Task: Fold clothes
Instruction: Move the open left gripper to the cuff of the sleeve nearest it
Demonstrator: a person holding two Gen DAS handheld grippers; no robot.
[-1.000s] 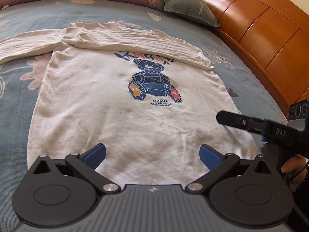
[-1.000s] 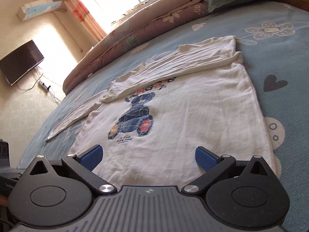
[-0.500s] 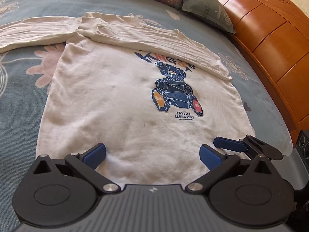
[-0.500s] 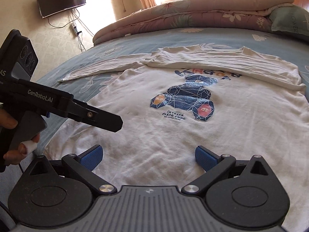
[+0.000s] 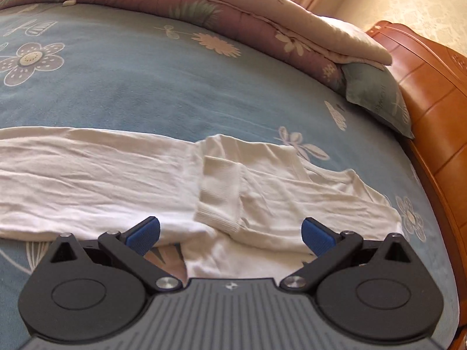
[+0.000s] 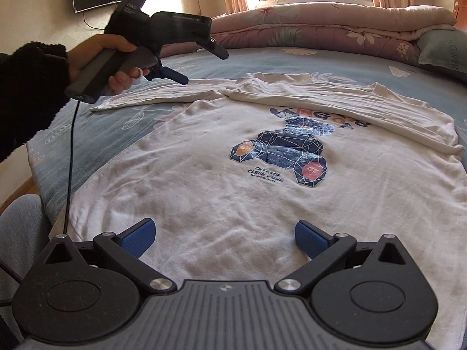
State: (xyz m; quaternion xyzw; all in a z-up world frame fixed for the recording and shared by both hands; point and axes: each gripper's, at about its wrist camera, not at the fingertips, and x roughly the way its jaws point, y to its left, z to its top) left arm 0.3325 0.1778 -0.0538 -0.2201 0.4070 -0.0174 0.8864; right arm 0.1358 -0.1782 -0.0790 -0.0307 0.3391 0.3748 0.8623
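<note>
Since half a second ago, the left gripper (image 5: 230, 232) has swung from the hem to the shirt's (image 5: 262, 204) collar end, jaws spread over a folded sleeve cuff (image 5: 219, 195). Right view: the right gripper (image 6: 224, 237), jaws spread, empty, hovers above the shirt's hem on the bed (image 6: 262, 58); a hand (image 6: 96, 55) holds the left gripper above the outstretched sleeve (image 6: 163, 96).
</note>
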